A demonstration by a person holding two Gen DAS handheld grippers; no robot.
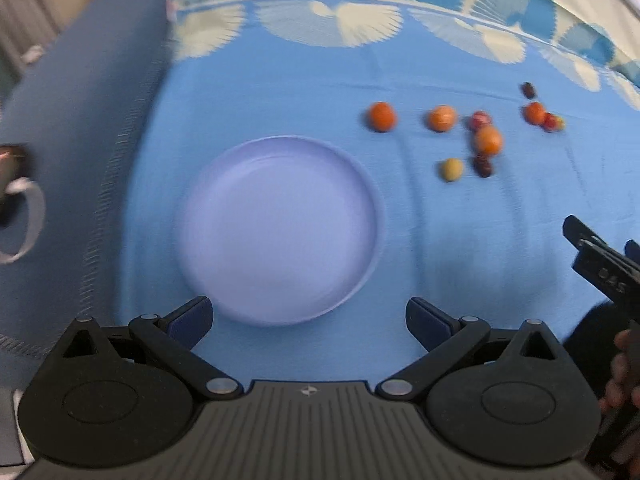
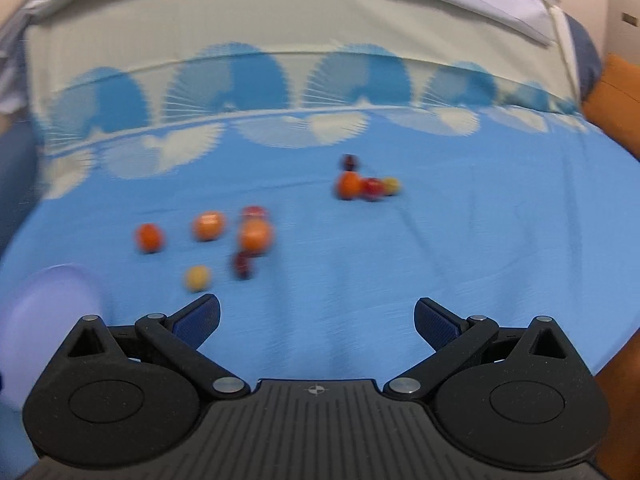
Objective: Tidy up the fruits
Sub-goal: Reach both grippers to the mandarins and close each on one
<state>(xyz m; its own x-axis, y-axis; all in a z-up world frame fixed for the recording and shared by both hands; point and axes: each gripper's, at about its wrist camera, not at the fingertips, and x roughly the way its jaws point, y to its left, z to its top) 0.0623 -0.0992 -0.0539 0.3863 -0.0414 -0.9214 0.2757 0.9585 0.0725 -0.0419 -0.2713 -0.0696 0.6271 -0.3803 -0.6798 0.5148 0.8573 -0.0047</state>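
Note:
A lilac round plate lies empty on the blue cloth, just ahead of my open left gripper. Several small fruits lie loose to its right: orange ones, a yellow one, dark red ones. In the right wrist view the same fruits are blurred: an orange one, a yellow one, and a farther cluster. My right gripper is open and empty, short of the fruits; it also shows in the left wrist view. The plate's edge shows at far left.
The blue cloth with a cream and blue fan-pattern border covers the surface. A darker blue fabric edge runs along the left. An orange cushion sits at the right edge.

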